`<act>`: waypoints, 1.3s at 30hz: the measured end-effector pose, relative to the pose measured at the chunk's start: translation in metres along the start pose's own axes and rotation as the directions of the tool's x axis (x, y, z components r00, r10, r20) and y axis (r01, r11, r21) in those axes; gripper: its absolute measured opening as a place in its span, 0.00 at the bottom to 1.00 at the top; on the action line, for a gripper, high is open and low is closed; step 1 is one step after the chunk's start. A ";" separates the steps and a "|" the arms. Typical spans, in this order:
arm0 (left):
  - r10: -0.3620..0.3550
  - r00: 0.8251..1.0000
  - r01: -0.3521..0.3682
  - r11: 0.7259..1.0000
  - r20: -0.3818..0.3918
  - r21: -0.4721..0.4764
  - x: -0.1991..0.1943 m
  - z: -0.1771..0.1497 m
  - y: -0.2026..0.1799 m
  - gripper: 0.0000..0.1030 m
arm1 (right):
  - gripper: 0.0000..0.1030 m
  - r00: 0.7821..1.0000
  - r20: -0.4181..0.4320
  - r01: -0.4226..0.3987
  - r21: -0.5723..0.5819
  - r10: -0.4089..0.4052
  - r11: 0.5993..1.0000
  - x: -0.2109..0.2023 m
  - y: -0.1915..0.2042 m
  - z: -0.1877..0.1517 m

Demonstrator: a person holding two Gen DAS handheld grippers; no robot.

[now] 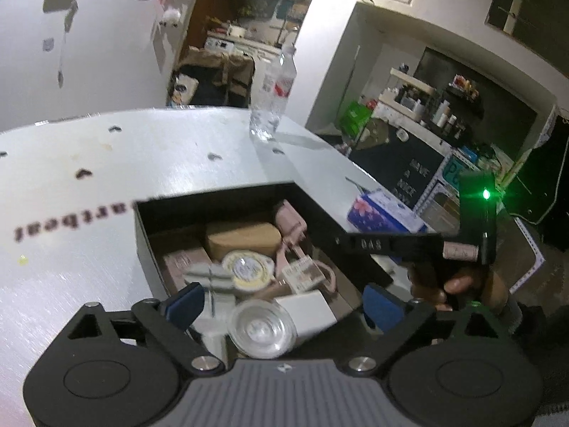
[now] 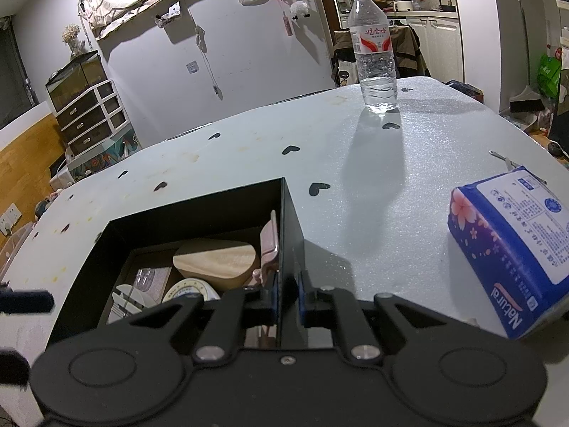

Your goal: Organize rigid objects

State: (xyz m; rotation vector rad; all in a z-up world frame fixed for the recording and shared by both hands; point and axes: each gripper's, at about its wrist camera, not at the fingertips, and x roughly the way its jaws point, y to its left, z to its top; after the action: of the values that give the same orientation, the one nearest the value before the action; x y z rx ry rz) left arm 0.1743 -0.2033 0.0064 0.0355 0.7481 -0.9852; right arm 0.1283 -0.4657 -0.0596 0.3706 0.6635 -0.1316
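- Black box [image 2: 199, 210]: open-topped, on the desk [image 2: 373, 185], which has a pale cover printed with small black hearts; sits at 6 o'clock in both wrist views
- Box contents: wooden block [image 2: 217, 259] toward the far side; pink clip-like item [image 2: 268, 245] against the right wall; round tape roll [image 1: 249, 267] near the middle; white cube [image 1: 309, 307] and clear glass dish [image 1: 263, 327] at the near end; other small pieces too blurred to name
- Left gripper [image 1: 281, 306]: jaws spread wide above the near end of the box, blue pads [image 1: 186, 304] well apart; the glass dish lies between and below them, touched by neither pad
- Right gripper [image 2: 286, 293]: jaws closed on the right wall of the box, one pad inside and one outside; seen in the left wrist view at 3 o'clock, with a hand [image 1: 458, 284] on its grip and a green light lit
- Water bottle [image 2: 373, 49]: clear, upright, capped, red-and-white label; at 12 o'clock on the far part of the desk, well apart from the box
- Tissue pack [image 2: 508, 245]: blue and purple with flower print, lying at 3 o'clock near the desk's right edge
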 end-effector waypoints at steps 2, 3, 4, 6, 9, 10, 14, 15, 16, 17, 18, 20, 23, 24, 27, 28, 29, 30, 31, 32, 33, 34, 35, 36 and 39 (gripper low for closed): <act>0.023 1.000 -0.023 1.000 0.013 0.001 -0.003 0.003 0.001 0.98 | 0.11 1.000 0.000 0.000 -0.003 0.000 1.000 0.000 0.000 0.000; 0.032 0.999 -0.032 0.999 0.016 0.003 -0.004 0.004 0.001 0.99 | 0.11 1.000 0.000 0.001 -0.006 -0.001 1.000 0.000 0.000 0.000; 0.039 0.999 -0.039 0.999 0.018 0.005 -0.004 0.005 0.001 1.00 | 0.11 1.000 -0.001 0.001 -0.007 -0.001 1.000 0.000 0.000 0.000; 0.058 0.998 -0.058 0.998 0.022 0.004 -0.004 0.005 0.002 1.00 | 0.11 1.000 -0.002 0.001 -0.007 -0.001 1.000 0.000 0.000 0.000; 0.091 0.995 -0.091 0.996 0.036 -0.004 -0.005 0.006 0.004 1.00 | 0.12 1.000 0.007 0.008 -0.009 -0.007 1.000 -0.005 0.002 0.001; 0.096 0.994 -0.096 0.995 0.042 -0.012 -0.006 0.006 0.005 1.00 | 0.12 1.000 0.020 0.012 -0.020 -0.011 1.000 -0.009 0.004 0.002; 0.147 0.987 -0.146 0.989 0.068 -0.010 -0.011 0.004 0.005 1.00 | 0.12 0.997 0.074 0.024 -0.055 -0.020 0.998 -0.026 0.009 0.004; 0.158 0.984 -0.157 0.987 0.079 -0.009 -0.012 0.003 0.005 1.00 | 0.13 0.996 0.086 0.026 -0.062 -0.021 0.998 -0.031 0.010 0.004; 0.170 0.981 -0.170 0.985 0.089 -0.011 -0.014 0.002 0.004 1.00 | 0.15 0.995 0.099 0.026 -0.067 -0.019 0.997 -0.036 0.011 0.004; 0.182 0.978 -0.181 0.983 0.102 -0.018 -0.017 0.001 0.003 1.00 | 0.20 0.994 0.113 0.023 -0.071 -0.015 0.997 -0.040 0.012 0.003; 0.191 0.975 -0.190 0.981 0.113 -0.024 -0.020 0.001 0.002 1.00 | 0.25 0.992 0.127 0.020 -0.076 -0.010 0.997 -0.045 0.013 0.003; 0.219 0.965 -0.216 0.976 0.142 -0.036 -0.027 -0.002 0.001 1.00 | 0.28 0.987 0.162 0.018 -0.094 -0.003 0.995 -0.057 0.017 -0.001; 0.256 0.949 -0.250 0.967 0.183 -0.056 -0.036 -0.007 -0.001 1.00 | 0.37 0.977 0.212 0.011 -0.122 0.016 0.992 -0.075 0.023 -0.009; 0.276 0.940 -0.268 0.961 0.201 -0.065 -0.040 -0.010 -0.003 1.00 | 0.40 0.974 0.225 0.010 -0.131 0.020 0.991 -0.080 0.026 -0.012; 0.352 0.902 -0.341 0.936 0.251 -0.087 -0.052 -0.022 -0.010 1.00 | 0.51 0.964 0.265 0.014 -0.155 0.028 0.988 -0.096 0.033 -0.022; 0.364 0.894 -0.352 0.931 0.261 -0.093 -0.055 -0.026 -0.013 1.00 | 0.53 0.961 0.275 0.016 -0.161 0.029 0.987 -0.101 0.035 -0.026; 0.370 0.889 -0.356 0.929 0.270 -0.099 -0.058 -0.030 -0.015 1.00 | 0.57 0.958 0.286 0.018 -0.166 0.030 0.986 -0.105 0.037 -0.030; 0.374 0.885 -0.359 0.927 0.279 -0.104 -0.062 -0.035 -0.017 1.00 | 0.60 0.955 0.294 0.020 -0.169 0.031 0.985 -0.110 0.039 -0.035; 0.381 0.880 -0.365 0.925 0.285 -0.108 -0.066 -0.039 -0.020 1.00 | 0.61 0.953 0.300 0.023 -0.173 0.030 0.985 -0.114 0.041 -0.039; 0.393 0.872 -0.377 0.919 0.293 -0.111 -0.069 -0.045 -0.023 1.00 | 0.63 0.952 0.307 0.030 -0.176 0.025 0.984 -0.117 0.042 -0.043; 0.403 0.865 -0.387 0.915 0.298 -0.112 -0.072 -0.049 -0.025 1.00 | 0.65 0.949 0.313 0.039 -0.177 0.018 0.983 -0.121 0.043 -0.047; 0.410 0.860 -0.396 0.912 0.303 -0.111 -0.075 -0.053 -0.028 1.00 | 0.67 0.948 0.319 0.047 -0.177 0.012 0.983 -0.124 0.044 -0.051; 0.418 0.855 -0.404 0.908 0.308 -0.111 -0.078 -0.058 -0.031 1.00 | 0.71 0.946 0.323 0.051 -0.176 0.008 0.983 -0.128 0.044 -0.055; 0.424 0.850 -0.410 0.905 0.314 -0.113 -0.081 -0.063 -0.033 1.00 | 0.74 0.945 0.327 0.055 -0.174 0.005 0.983 -0.131 0.045 -0.059; 0.439 0.836 -0.424 0.897 0.329 -0.120 -0.088 -0.076 -0.040 1.00 | 0.79 0.939 0.345 0.067 -0.181 -0.001 0.981 -0.141 0.045 -0.071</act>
State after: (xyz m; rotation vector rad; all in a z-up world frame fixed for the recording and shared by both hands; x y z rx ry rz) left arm 0.0723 -0.1343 0.0128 -0.0077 0.4033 -0.5175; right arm -0.0120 -0.3967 -0.0099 0.1449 0.3321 -0.1603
